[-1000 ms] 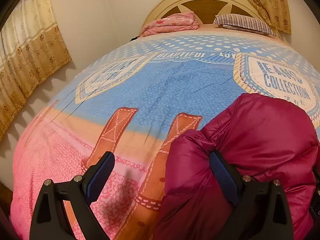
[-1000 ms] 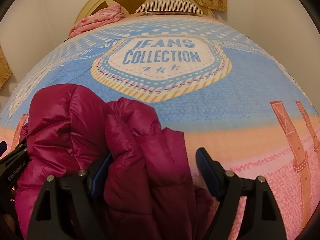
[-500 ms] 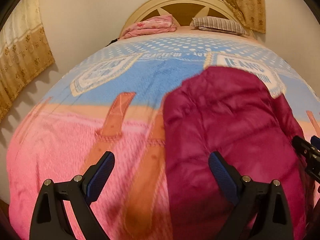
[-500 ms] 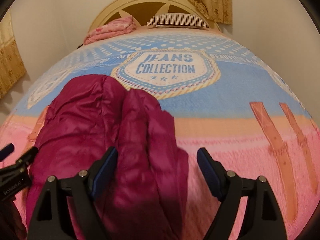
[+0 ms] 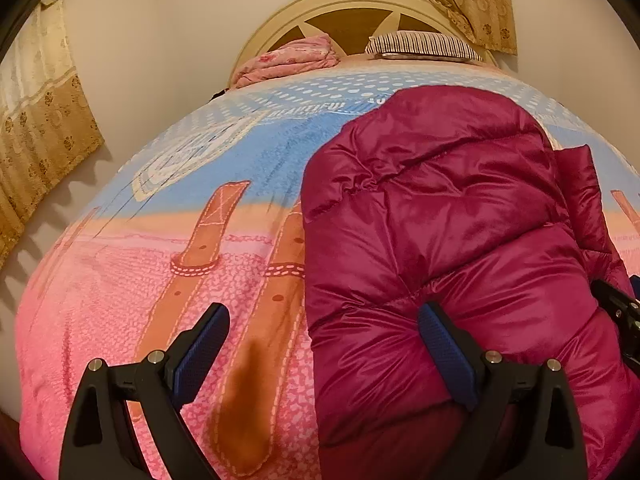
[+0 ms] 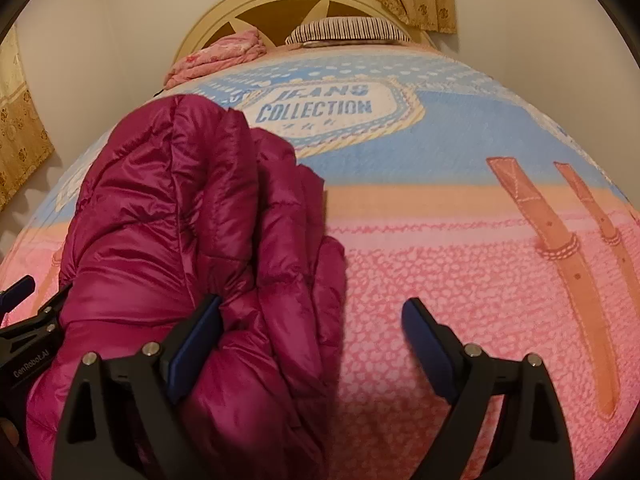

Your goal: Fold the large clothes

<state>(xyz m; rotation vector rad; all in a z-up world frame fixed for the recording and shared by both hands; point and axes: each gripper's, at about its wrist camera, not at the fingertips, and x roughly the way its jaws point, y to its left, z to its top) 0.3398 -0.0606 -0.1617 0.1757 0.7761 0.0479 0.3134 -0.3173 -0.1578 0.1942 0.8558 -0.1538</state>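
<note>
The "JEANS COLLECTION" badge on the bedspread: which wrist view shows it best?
The right wrist view: the badge lies beyond the jacket with its lettering readable. In the left wrist view the jacket covers that spot, so the badge is not visible.

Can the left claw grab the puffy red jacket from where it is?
Probably yes. The left claw is open, and the jacket already bulges between its fingers, against the right one. Nothing blocks it on the bedspread.

The jacket [image 5: 448,248] is laid on the bed [image 5: 168,280]. Behind it, a pillow [image 5: 424,45] is set against the headboard [image 5: 352,4], a folded blanket [image 5: 288,60] to its left.
</note>
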